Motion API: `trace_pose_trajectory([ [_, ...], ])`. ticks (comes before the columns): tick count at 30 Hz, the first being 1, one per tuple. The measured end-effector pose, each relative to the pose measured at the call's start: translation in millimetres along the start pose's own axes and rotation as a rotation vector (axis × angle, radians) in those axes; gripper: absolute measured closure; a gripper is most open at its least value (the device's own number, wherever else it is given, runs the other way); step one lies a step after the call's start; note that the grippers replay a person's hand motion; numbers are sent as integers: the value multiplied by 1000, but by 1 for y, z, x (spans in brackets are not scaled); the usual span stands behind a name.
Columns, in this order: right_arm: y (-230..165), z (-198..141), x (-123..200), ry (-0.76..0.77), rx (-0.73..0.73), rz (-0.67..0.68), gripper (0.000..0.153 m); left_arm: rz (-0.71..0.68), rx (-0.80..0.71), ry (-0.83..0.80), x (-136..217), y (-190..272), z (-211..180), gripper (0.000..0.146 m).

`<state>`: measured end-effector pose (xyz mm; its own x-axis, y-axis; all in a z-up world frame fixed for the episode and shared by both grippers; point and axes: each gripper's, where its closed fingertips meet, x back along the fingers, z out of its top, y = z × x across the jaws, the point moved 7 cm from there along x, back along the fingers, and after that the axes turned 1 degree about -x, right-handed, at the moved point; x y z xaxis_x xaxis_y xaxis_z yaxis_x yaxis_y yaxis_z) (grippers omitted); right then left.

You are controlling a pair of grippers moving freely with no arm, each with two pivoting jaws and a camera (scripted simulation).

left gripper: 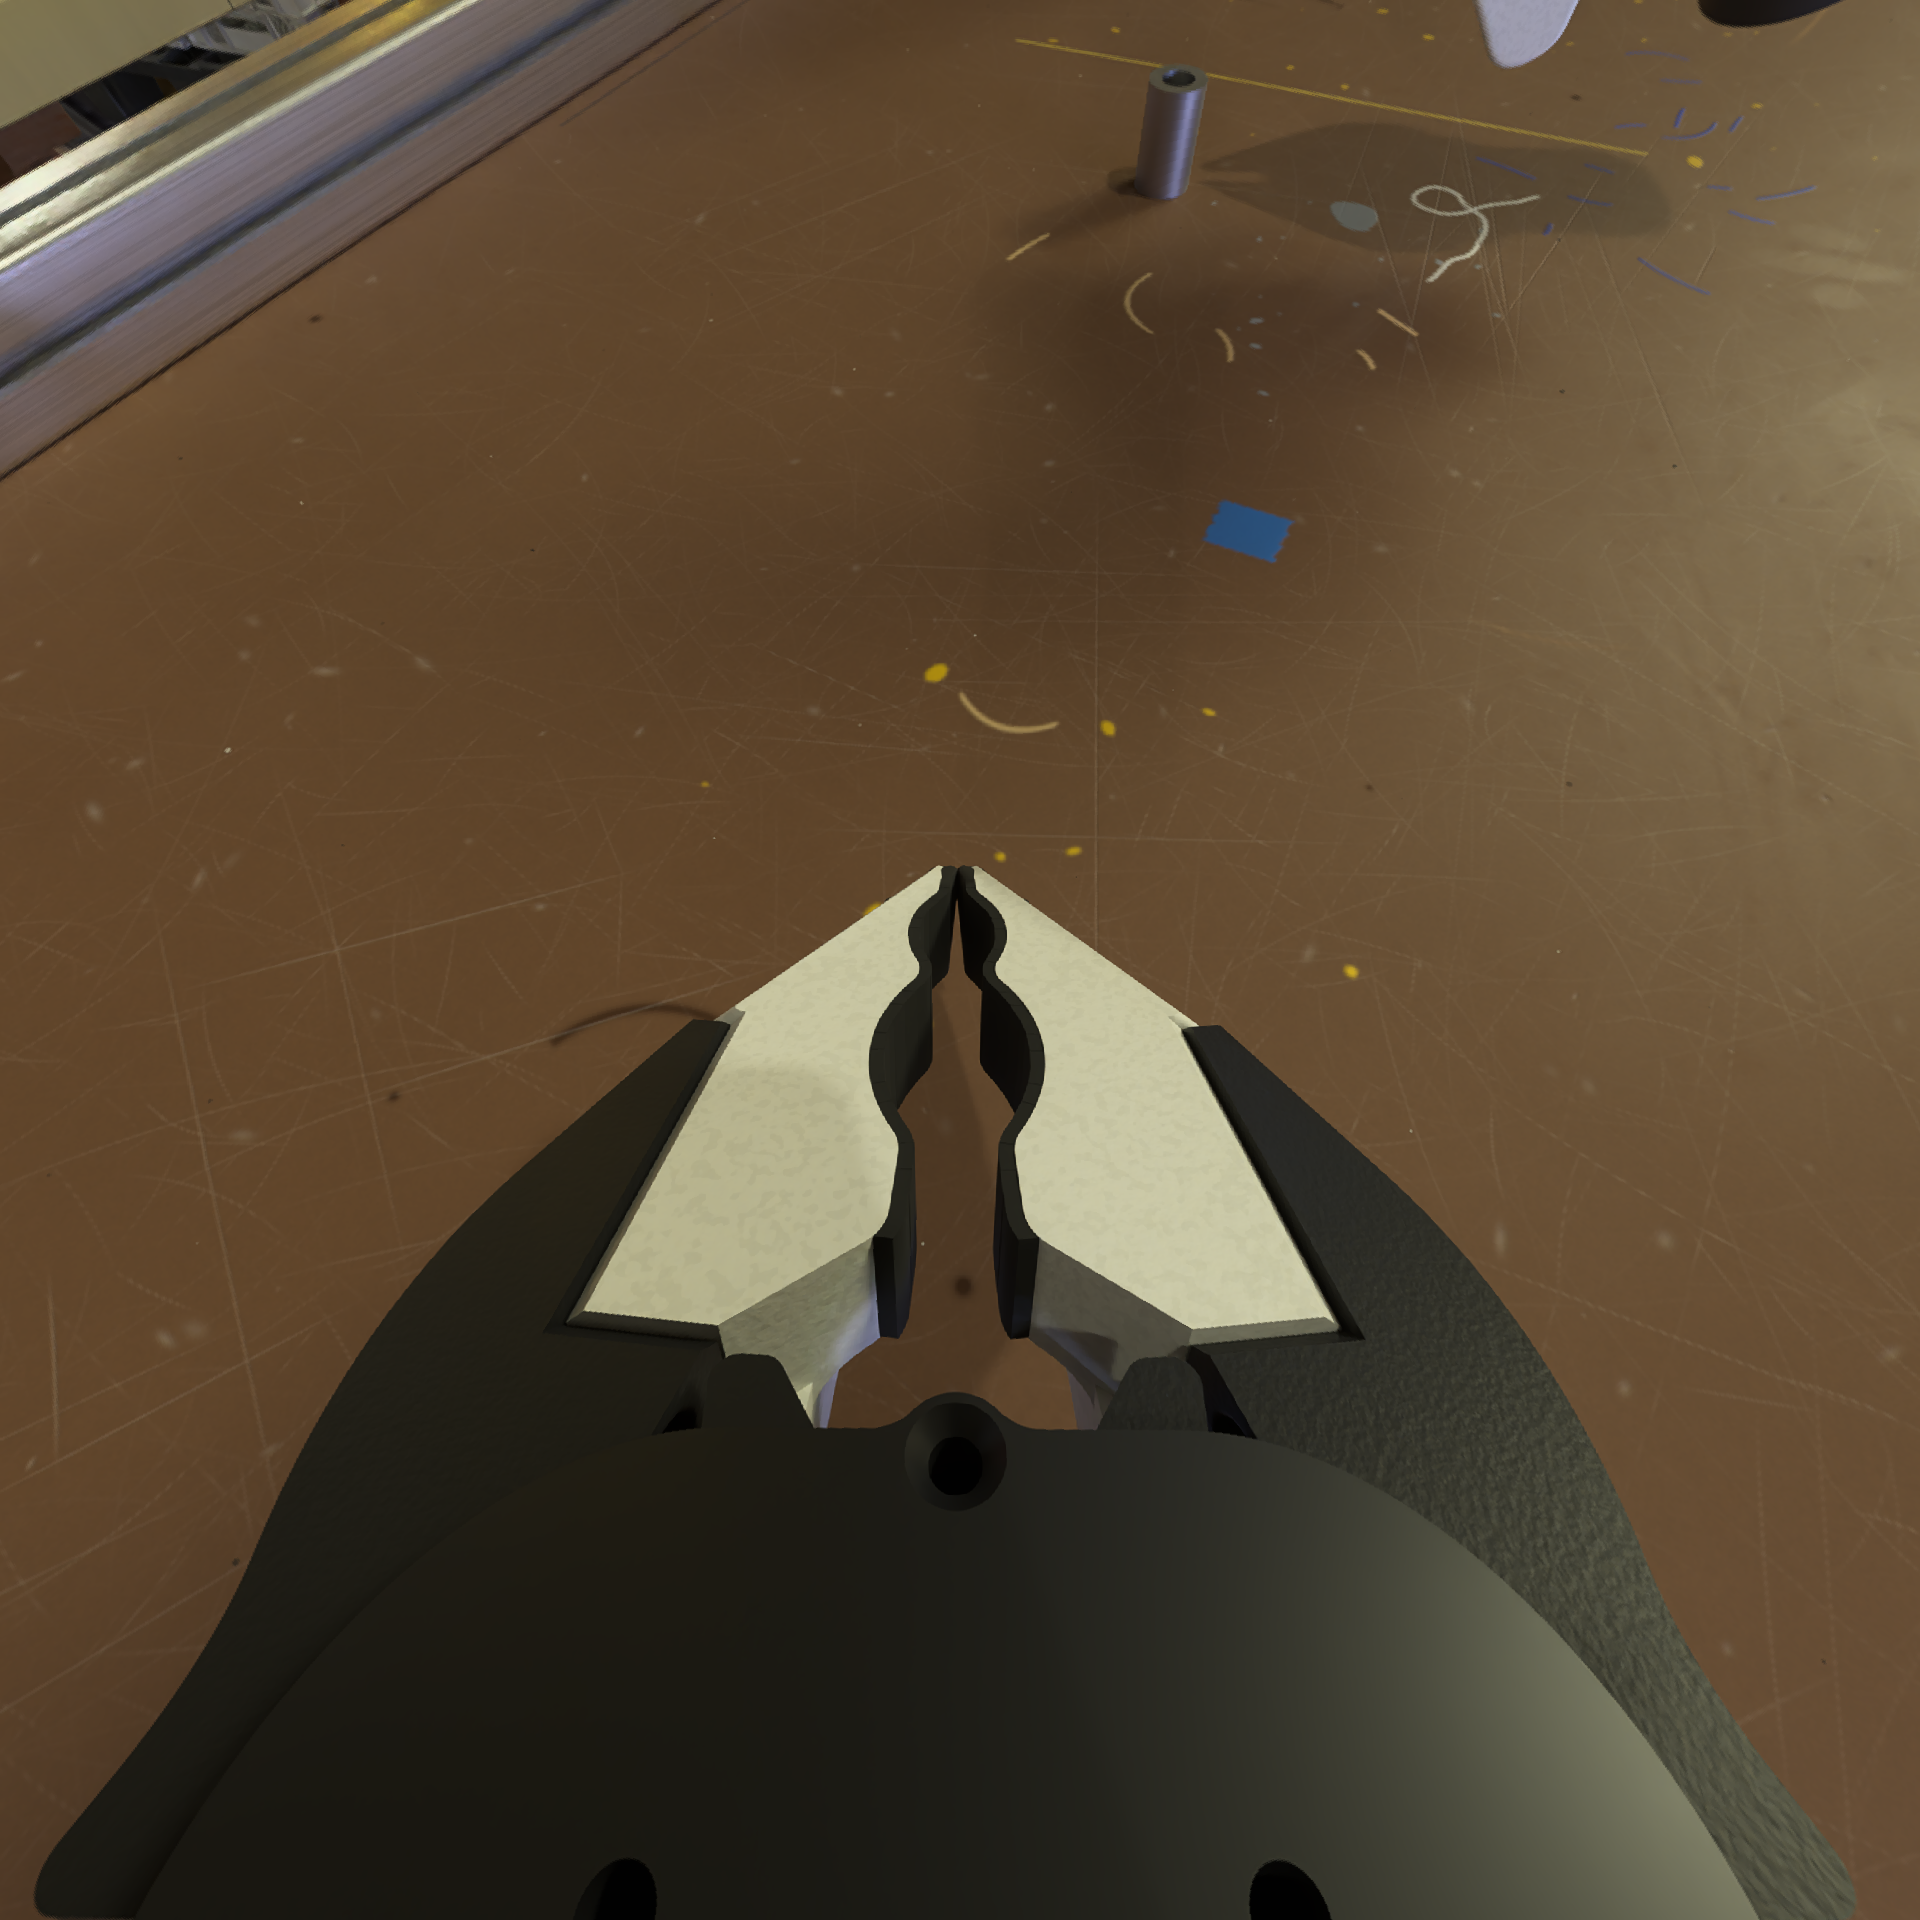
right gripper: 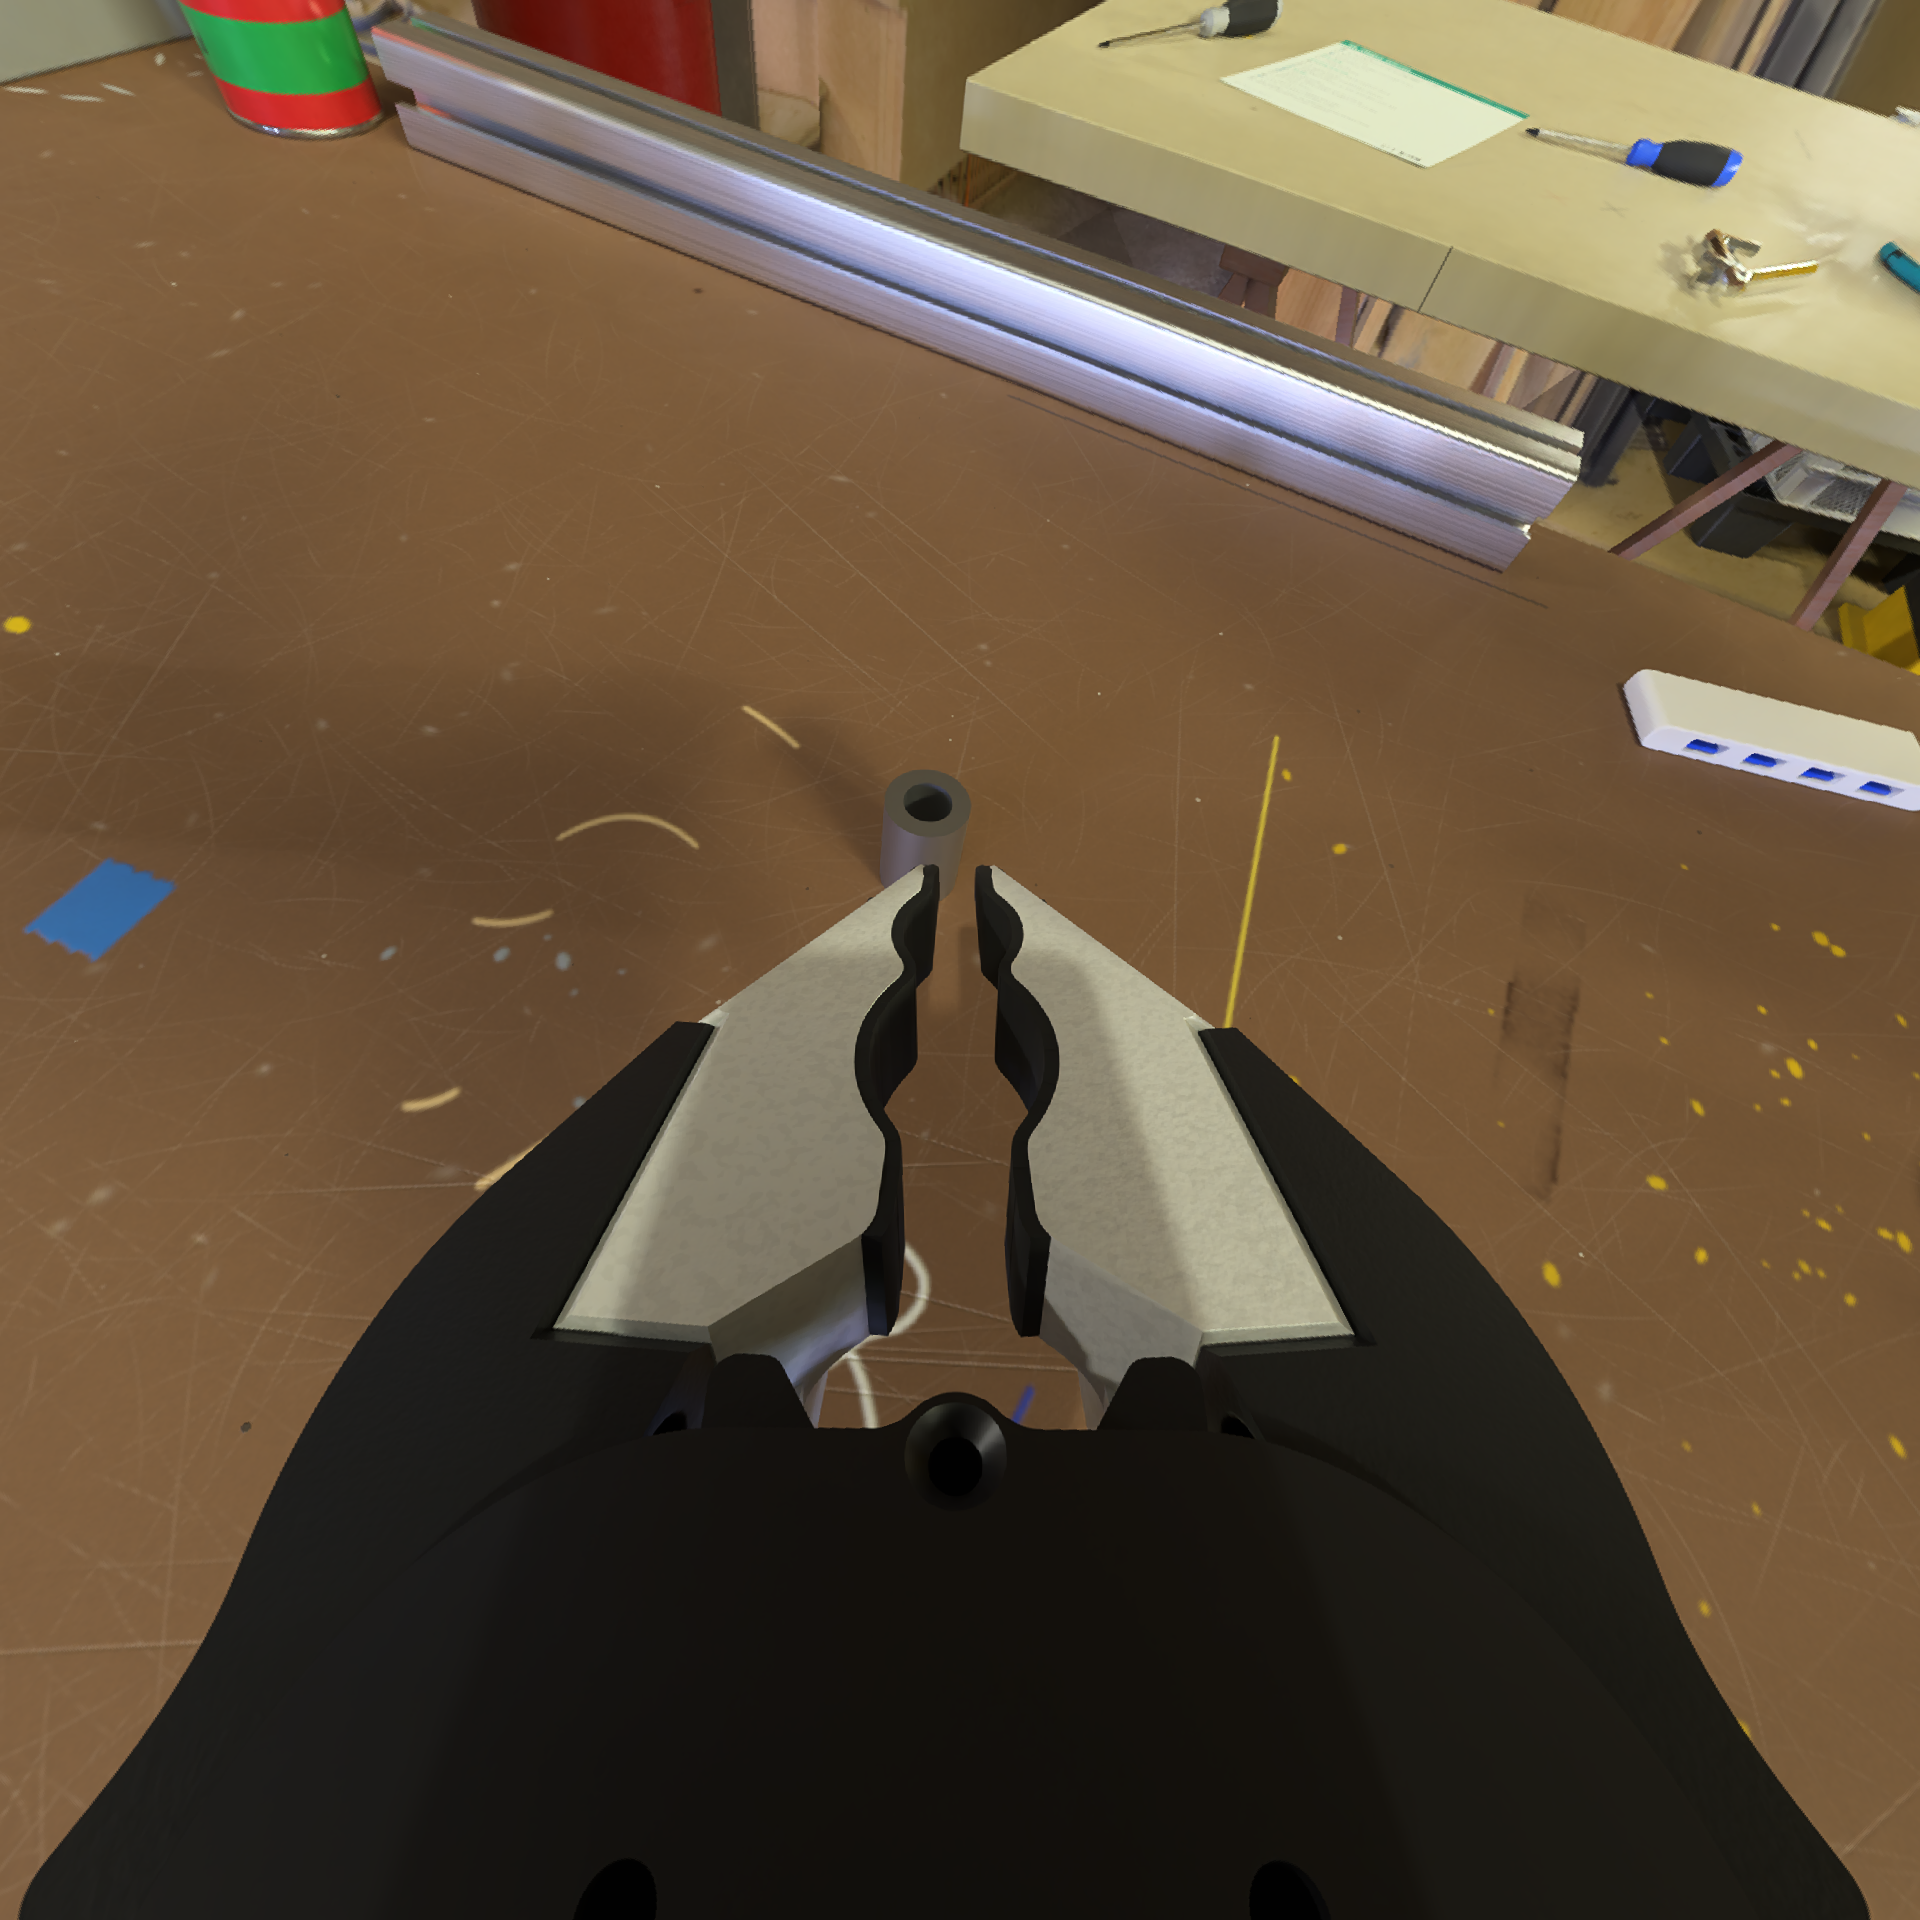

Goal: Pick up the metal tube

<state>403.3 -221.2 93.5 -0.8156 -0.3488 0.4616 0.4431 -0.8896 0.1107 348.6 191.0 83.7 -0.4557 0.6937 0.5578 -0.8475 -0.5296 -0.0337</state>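
The fingers (right gripper: 1081, 1091) of the right gripper (right gripper: 957, 881) stand slightly spread, a narrow gap showing between their tips, and they hold nothing; just beyond and a little left of those tips the metal tube (right gripper: 924, 826) stands upright on the brown counter (right gripper: 416, 520), its open bore facing up. The left fingertip overlaps the tube's lower wall in the right wrist view, though whether it touches the tube cannot be told from this angle. The left gripper (left gripper: 957, 873) has its fingertips pressed together on nothing, low over the counter and well apart from the tube (left gripper: 1172, 133), which in its own view stands far ahead and to the right. A pale fingertip of the right gripper (left gripper: 1522, 26) shows at the top edge there, to the right of the tube. A thin yellow line (right gripper: 1252, 883) runs along the counter just right of the tube, and a scrap of blue tape (right gripper: 99, 906) lies well to its left. Farther off, a long aluminium rail (right gripper: 935, 281) lies across the counter, with a red and green can (right gripper: 286, 62) at its far left end. A white hub with blue ports (right gripper: 1777, 738) sits at the right edge. Beyond the counter a pale workbench (right gripper: 1195, 156) carries a blue-handled screwdriver (right gripper: 1662, 158) and a sheet of paper (right gripper: 1371, 99).
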Motion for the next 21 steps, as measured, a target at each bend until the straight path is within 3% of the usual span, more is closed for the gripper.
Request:
trace_pose_trajectory([
  [15, -6, -2, -7, -39, 12, 13, 146, 3, -12, -27, -3, 1, -1, 146],
  [21, -9, -5, -19, -66, -36, 57, 137, 4, -9, -40, -4, 1, -1, 146],
])
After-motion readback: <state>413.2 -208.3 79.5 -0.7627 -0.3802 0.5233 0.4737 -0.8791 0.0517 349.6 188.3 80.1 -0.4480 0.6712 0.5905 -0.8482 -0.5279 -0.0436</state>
